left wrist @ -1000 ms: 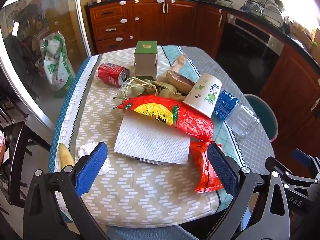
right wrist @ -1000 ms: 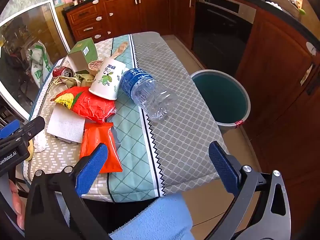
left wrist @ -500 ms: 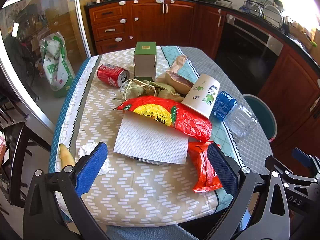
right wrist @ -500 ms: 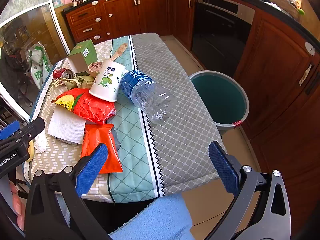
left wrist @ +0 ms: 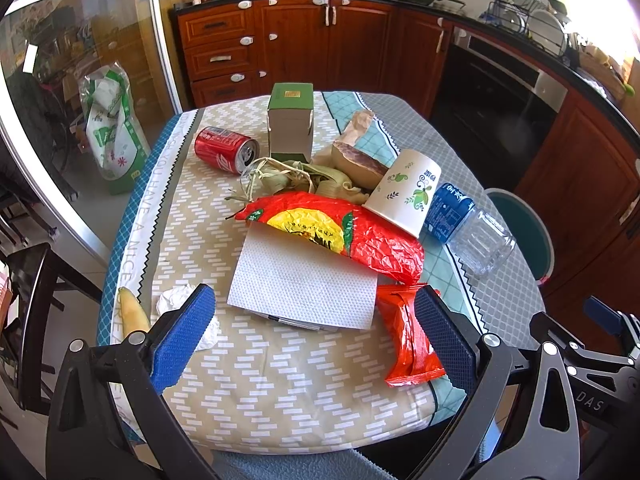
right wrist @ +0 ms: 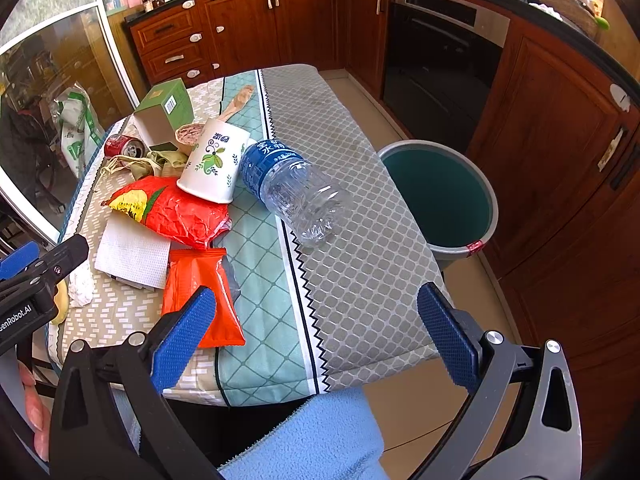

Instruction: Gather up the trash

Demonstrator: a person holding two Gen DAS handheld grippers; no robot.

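- I see a kitchen with shiny dark red wooden cupboards [left wrist: 304, 40] and a black glass oven door [right wrist: 440, 52] behind a table.
- The table wears a soft padded cloth [left wrist: 280, 380] with little white bricks, a green diamond stripe and a grey diamond part.
- My left gripper [left wrist: 316, 330] hangs over the near edge of the table, its two bumpy blue pads spread wide, holding nothing.
- My right gripper [right wrist: 316, 330] hangs over the near corner, spread wide too, with nothing between its pads.
- The trash lies in a bunch in the middle of the table.
- A clear crinkly plastic bottle with a blue label [right wrist: 288, 188] lies on its side on the grey part.
- A white paper cup with green leaves [right wrist: 214, 166] is tipped over, touching the bottle and resting on a big crumpled red and yellow snack bag [left wrist: 340, 236].
- A flat white dotted paper towel [left wrist: 304, 280] sticks out from under that bag.
- A small shiny orange packet [right wrist: 200, 296] lies just beside the towel, near my right gripper's left pad.
- A scrunched white tissue [left wrist: 180, 304] and a yellow banana [left wrist: 134, 312] sit at the left edge.
- Farther back lie a red metal drink can [left wrist: 224, 150] on its side, a green and grey cardboard box [left wrist: 290, 120] and some dry stringy green leaves [left wrist: 296, 178].
- A round grey bin with a green inside [right wrist: 444, 196] stands on the floor, just beside the table's right side.
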